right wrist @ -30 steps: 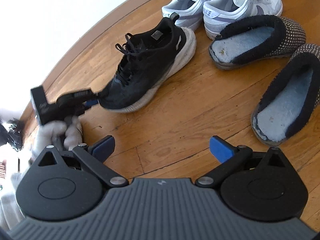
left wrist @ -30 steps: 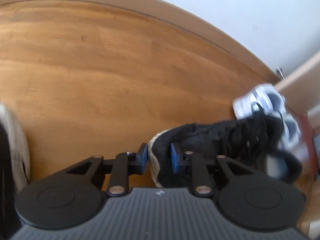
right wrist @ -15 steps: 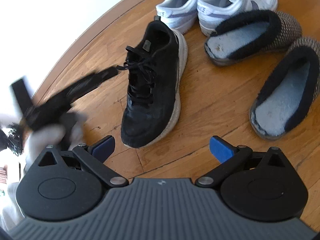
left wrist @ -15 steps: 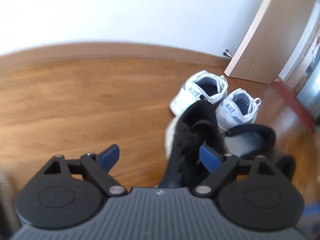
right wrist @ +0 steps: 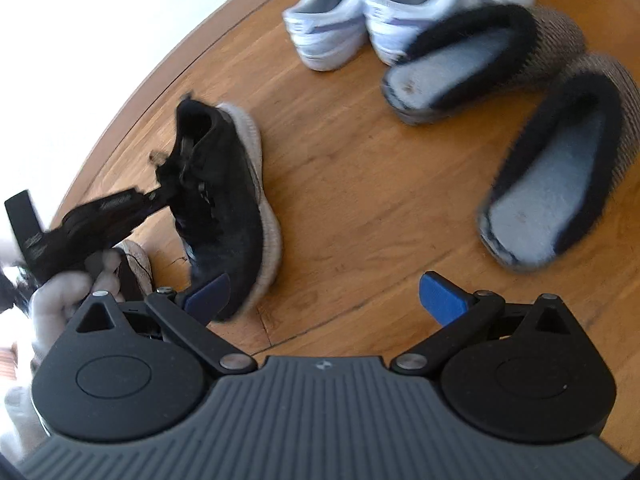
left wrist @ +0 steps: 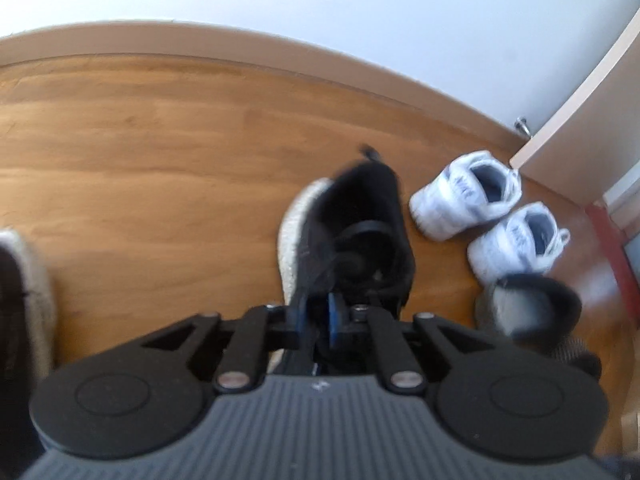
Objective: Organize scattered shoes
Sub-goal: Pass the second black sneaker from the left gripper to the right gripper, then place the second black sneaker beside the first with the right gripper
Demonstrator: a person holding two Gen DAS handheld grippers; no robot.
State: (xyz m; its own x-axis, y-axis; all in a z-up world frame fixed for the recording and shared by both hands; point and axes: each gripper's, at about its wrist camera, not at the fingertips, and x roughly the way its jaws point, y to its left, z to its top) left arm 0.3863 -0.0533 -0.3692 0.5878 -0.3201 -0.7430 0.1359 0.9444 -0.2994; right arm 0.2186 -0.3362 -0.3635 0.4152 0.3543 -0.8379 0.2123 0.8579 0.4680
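Note:
A black sneaker with a white sole (left wrist: 352, 232) lies on the wood floor, heel toward the wall; it also shows in the right wrist view (right wrist: 228, 196). My left gripper (left wrist: 316, 318) is shut on the sneaker's laces and tongue area; it also shows in the right wrist view (right wrist: 160, 196), coming in from the left. My right gripper (right wrist: 324, 296) is open and empty above the floor, its left finger just in front of the sneaker's toe. A pair of white sneakers (left wrist: 472, 204) (right wrist: 384, 16) stands by the wall.
Two dark slippers with blue insoles (right wrist: 480, 64) (right wrist: 560, 176) lie right of the white pair. Another shoe (left wrist: 24, 296) sits at the far left edge. A baseboard (left wrist: 200, 46) and a door (left wrist: 580, 120) bound the floor.
My left gripper has gone from open over the black sneaker to shut on its lace area. The sneaker has shifted left, away from the white pair.

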